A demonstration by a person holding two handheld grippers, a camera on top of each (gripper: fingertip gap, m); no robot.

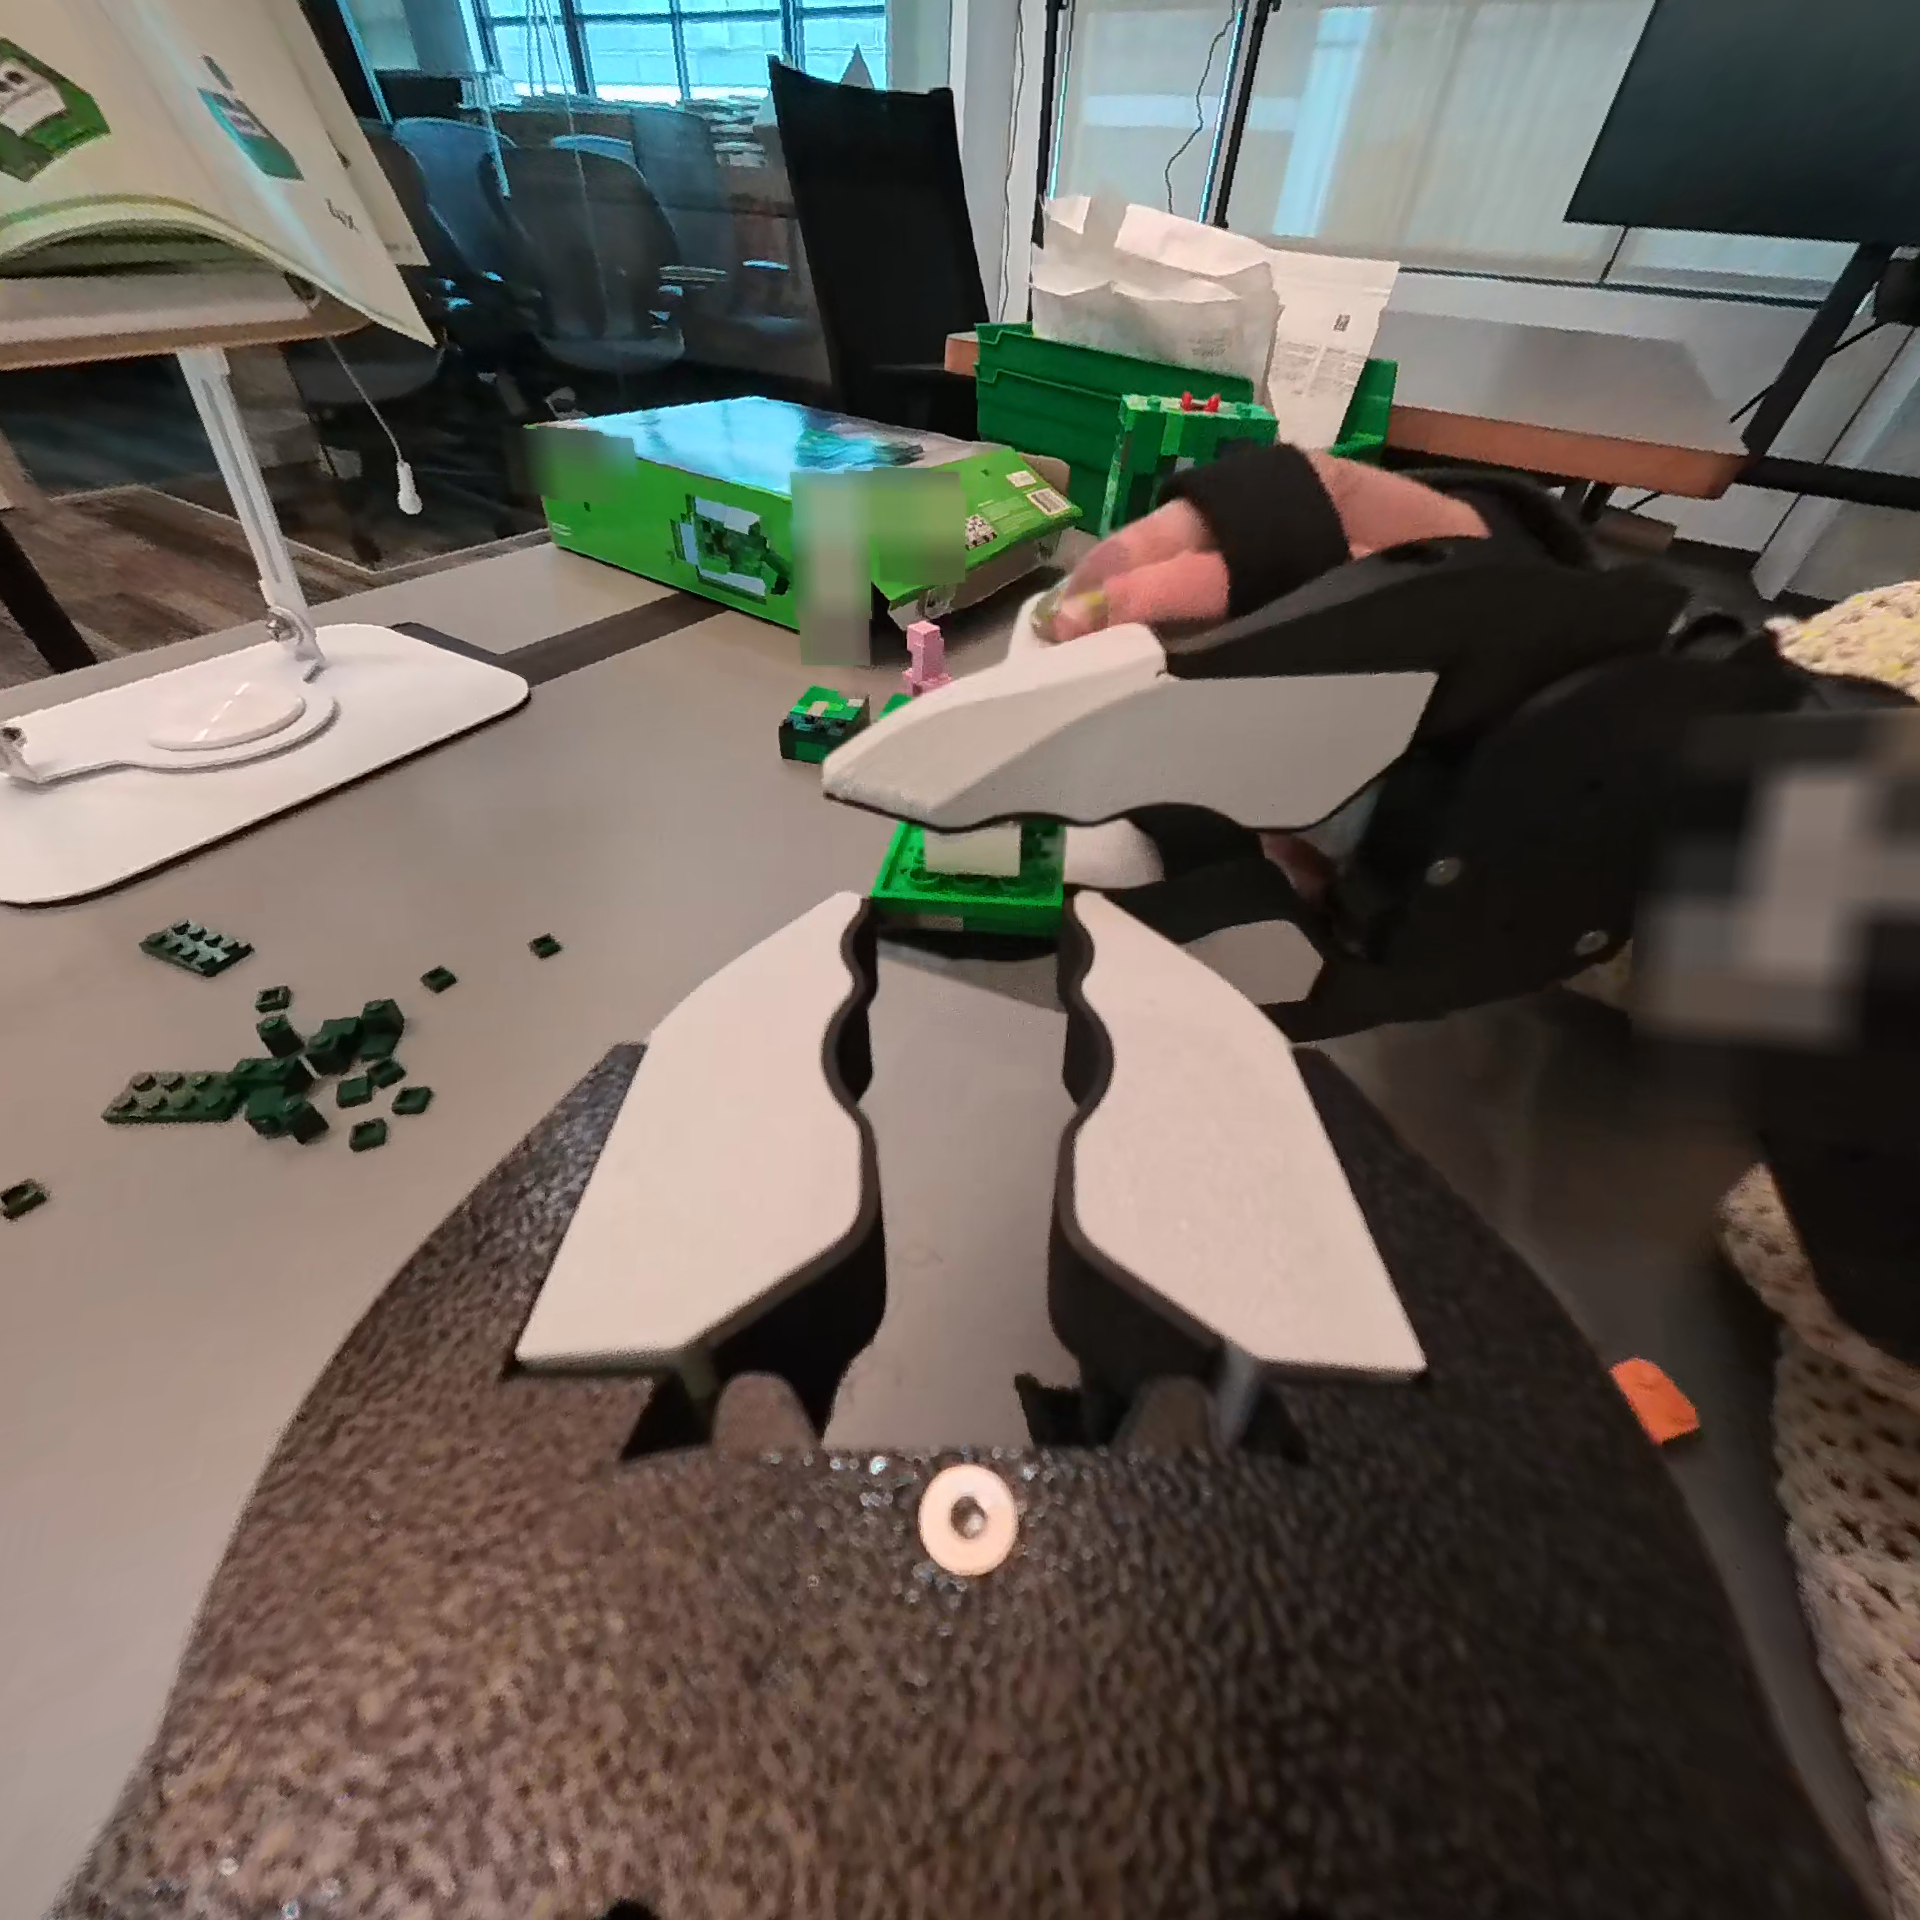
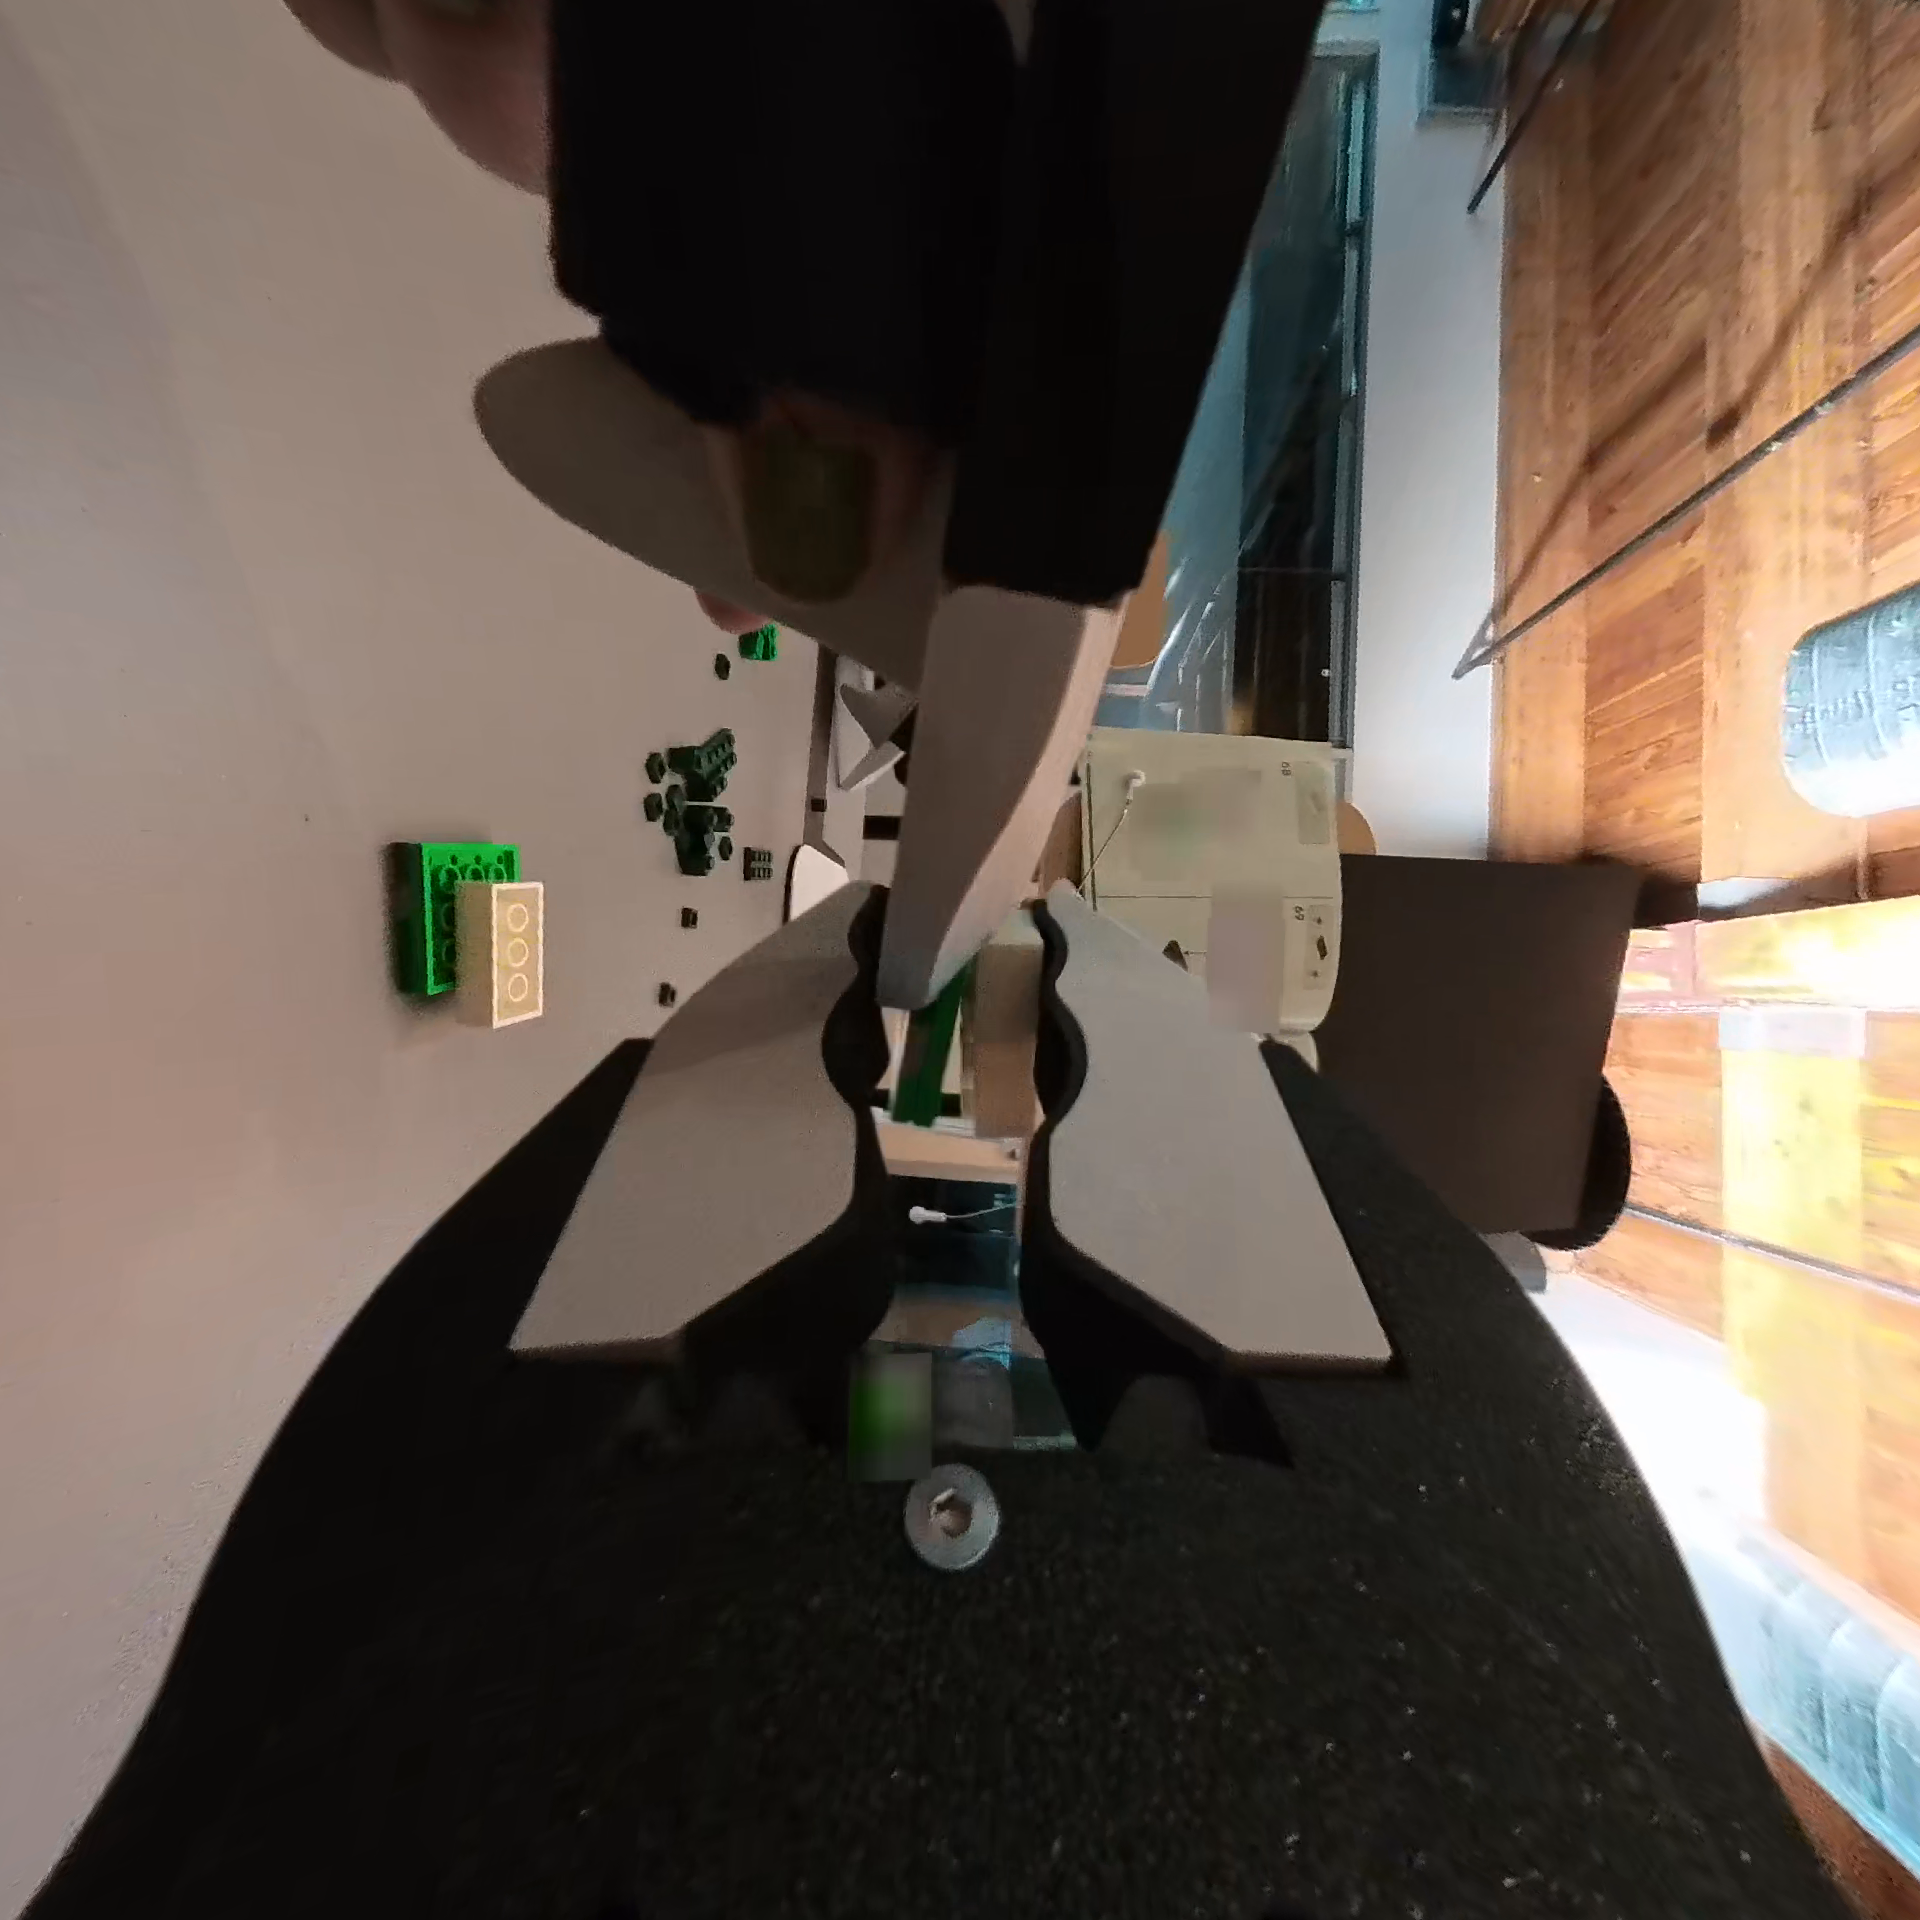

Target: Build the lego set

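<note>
**Left gripper** [image 1: 971, 925]: jaws moderately open, nothing held. Tips stop just short of the near edge of the green plate [image 1: 966, 899], which lies flat on the table [image 1: 644, 831].

**Right gripper** [image 2: 956, 925]: turned on its side, jaws partly open, nothing gripped. It hangs over the plate. In its own view one finger of the left gripper crosses the gap at its tips.

**White brick** [image 1: 971, 854]: seated on the plate, partly hidden in the left view by the right gripper's upper finger.

**Right hand** [image 1: 1247, 540]: black fingerless glove, reaching in from the right, fingertips lying along the upper finger.

**Left hand** [image 2: 831, 208]: black glove, thumb pressed on a finger of its gripper; fills the top of the right view.

**Surroundings:**
- Loose dark green pieces [image 1: 281, 1070], left of the left gripper, well apart.
- Orange piece [image 1: 1657, 1397], at the right.
- Small green build [image 1: 821, 722] and pink figure [image 1: 925, 655], beyond the plate.
- Green box [image 1: 727, 499], farther back, on its side.
- White stand [image 1: 208, 748], far left, bearing an open booklet [image 1: 156, 156].
</note>
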